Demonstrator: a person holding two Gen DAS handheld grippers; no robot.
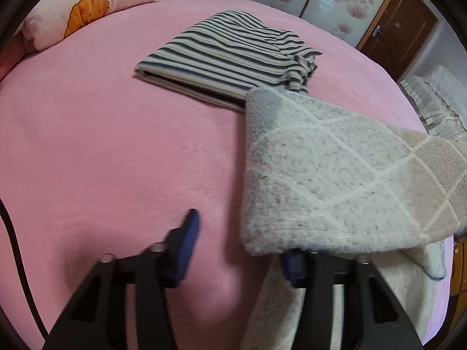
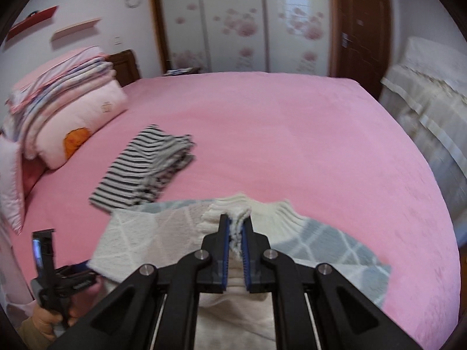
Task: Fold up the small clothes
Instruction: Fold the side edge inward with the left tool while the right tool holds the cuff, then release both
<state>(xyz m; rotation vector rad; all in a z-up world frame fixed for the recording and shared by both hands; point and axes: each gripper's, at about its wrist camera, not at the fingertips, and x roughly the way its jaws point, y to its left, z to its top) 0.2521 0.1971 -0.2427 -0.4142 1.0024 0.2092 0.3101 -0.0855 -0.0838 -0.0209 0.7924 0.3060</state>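
A cream, grey and beige diamond-pattern sweater [image 1: 329,180] lies on the pink bed [image 1: 102,145], partly folded over. My left gripper [image 1: 242,250] is open; its left pad shows bare, and the sweater's edge drapes over its right finger. In the right wrist view my right gripper [image 2: 236,227] is shut on the sweater's ribbed cream collar [image 2: 238,210], with the sweater [image 2: 315,242] spread beneath. The left gripper [image 2: 55,277] shows at the lower left, at the sweater's left edge. A folded striped garment [image 1: 227,55] lies farther up the bed [image 2: 292,134], and shows in the right view [image 2: 143,166].
A pink pillow [image 1: 84,5] and stacked folded bedding [image 2: 64,87] sit at the bed's head on the left. A wardrobe with flowered doors [image 2: 242,20] and a brown door [image 2: 362,26] stand beyond the bed. A cloth-covered piece of furniture [image 2: 429,93] stands at the right.
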